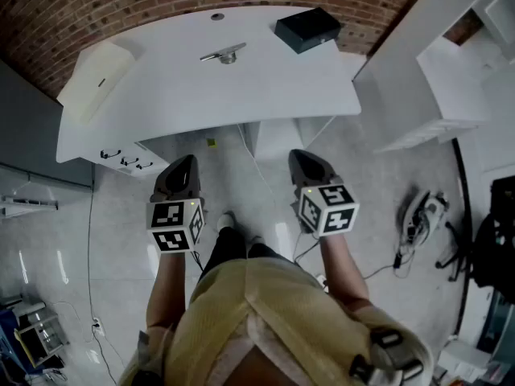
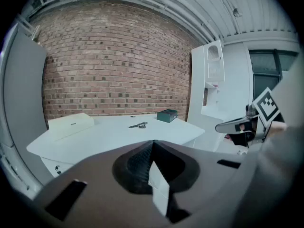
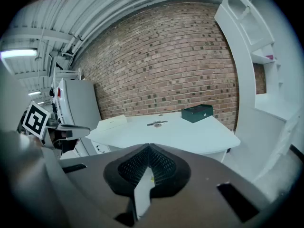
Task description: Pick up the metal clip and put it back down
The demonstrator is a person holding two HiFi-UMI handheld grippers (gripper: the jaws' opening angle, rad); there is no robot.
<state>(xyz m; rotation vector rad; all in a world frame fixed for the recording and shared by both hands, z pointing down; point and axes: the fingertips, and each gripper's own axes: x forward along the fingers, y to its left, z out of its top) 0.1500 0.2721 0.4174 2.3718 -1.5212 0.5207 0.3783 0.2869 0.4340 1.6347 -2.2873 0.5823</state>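
**Both grippers short of the surface, clip lying untouched**

In the head view, the metal clip (image 1: 224, 54) lies flat near the far middle of the white surface (image 1: 161, 111), with a black box (image 1: 306, 28) off to its right. The left gripper (image 1: 183, 167) and right gripper (image 1: 302, 161) hang over the floor, well short of the clip.

In the left gripper view the jaws are pressed together on nothing, and the clip is small in the distance.

The right gripper view shows the same: jaws closed and empty, clip far ahead.

I'd judge the clip light, stiff and slick. It sits low, so pinching across whatever part stands proud seems the surest hold.
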